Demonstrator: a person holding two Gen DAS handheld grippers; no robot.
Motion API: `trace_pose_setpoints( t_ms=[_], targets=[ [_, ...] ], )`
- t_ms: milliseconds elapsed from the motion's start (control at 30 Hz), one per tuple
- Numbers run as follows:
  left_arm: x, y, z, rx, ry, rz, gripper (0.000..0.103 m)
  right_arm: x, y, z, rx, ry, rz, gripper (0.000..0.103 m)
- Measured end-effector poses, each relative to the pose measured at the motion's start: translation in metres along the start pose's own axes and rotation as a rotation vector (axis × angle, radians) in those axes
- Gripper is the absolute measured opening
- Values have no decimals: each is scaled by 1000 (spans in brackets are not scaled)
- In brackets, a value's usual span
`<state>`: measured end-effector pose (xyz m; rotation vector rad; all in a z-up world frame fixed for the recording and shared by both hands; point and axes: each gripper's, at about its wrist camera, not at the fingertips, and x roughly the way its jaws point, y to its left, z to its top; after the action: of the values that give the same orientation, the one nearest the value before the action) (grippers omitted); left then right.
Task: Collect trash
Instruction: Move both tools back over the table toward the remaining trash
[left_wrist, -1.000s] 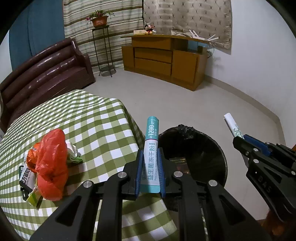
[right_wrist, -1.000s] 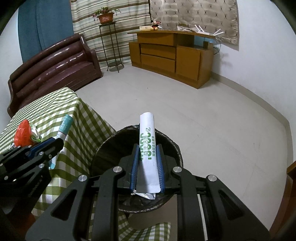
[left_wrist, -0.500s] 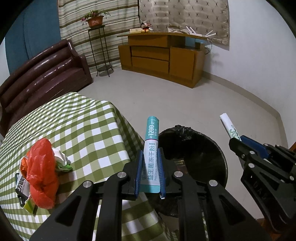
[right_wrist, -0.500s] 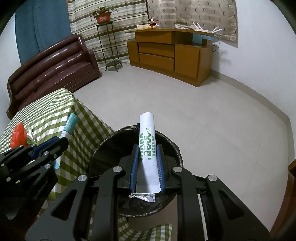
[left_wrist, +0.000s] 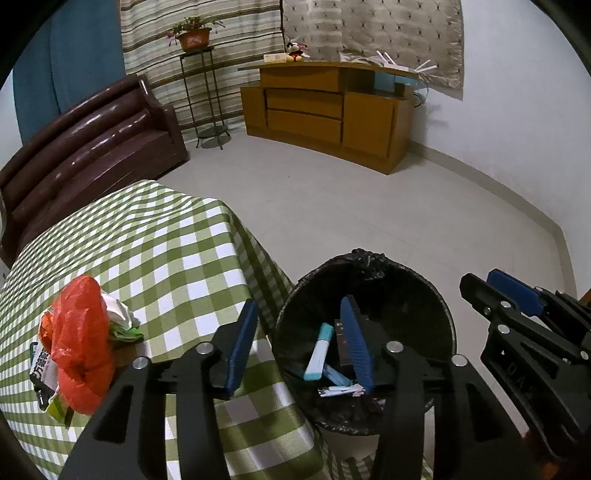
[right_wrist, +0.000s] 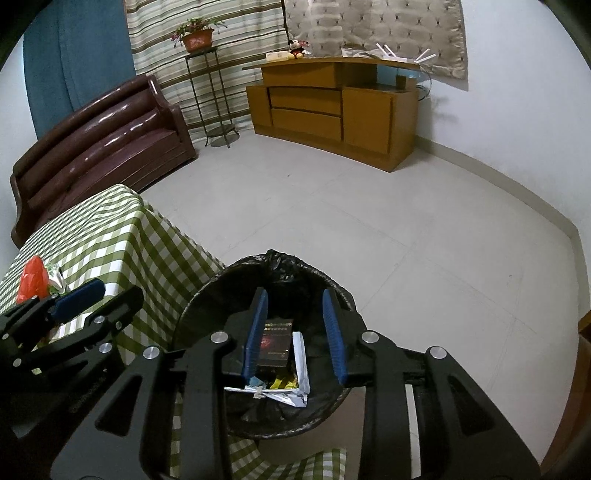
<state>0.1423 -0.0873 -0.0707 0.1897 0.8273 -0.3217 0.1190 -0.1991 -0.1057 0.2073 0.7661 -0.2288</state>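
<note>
A black-lined trash bin (left_wrist: 364, 264) stands on the floor beside the table; it also shows in the right wrist view (right_wrist: 273, 264). My left gripper (left_wrist: 300, 345) is open and empty over the bin's left rim. A teal and white sachet (left_wrist: 319, 350) lies inside the bin. My right gripper (right_wrist: 294, 332) is open and empty above the bin, over a white sachet (right_wrist: 301, 360) and a dark box (right_wrist: 275, 343). A pile of trash with a red plastic bag (left_wrist: 79, 339) lies on the table at the left.
The table has a green checked cloth (left_wrist: 155, 258) and its corner is next to the bin. A brown sofa (left_wrist: 85, 147) stands behind the table. A wooden cabinet (left_wrist: 328, 110) and a plant stand (left_wrist: 203, 92) are against the far wall. Pale floor (left_wrist: 369, 206) lies between.
Both grippers opened. The teal sachet left my left gripper and the white sachet left my right gripper; both now lie in the bin.
</note>
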Motion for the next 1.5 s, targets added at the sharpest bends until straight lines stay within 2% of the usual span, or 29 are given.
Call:
trace_pose_setpoints(
  t_ms=[67,300,567,667,1067,1200,1500],
  targets=[
    [-2,2,-1,-6,-2,0,53,-2,0,0,2,-2,-1,32],
    [-18,19,-5,-27,-14,3,56,-9,10,0,-14,-15,8,39],
    [-42,55,-12,-81,-42,39,61,-20,28,1,-30,-27,24,49],
    [-51,72,-17,-101,-50,62,63,-24,37,2,-43,-29,39,50],
    [-87,155,-56,-218,-58,188,68,-38,110,-4,-133,-31,137,50],
    [-95,182,-69,-262,-50,230,68,-43,138,-5,-149,-33,178,57],
    [-106,234,-93,-353,-33,299,68,-46,206,-11,-200,-9,271,58]
  ],
)
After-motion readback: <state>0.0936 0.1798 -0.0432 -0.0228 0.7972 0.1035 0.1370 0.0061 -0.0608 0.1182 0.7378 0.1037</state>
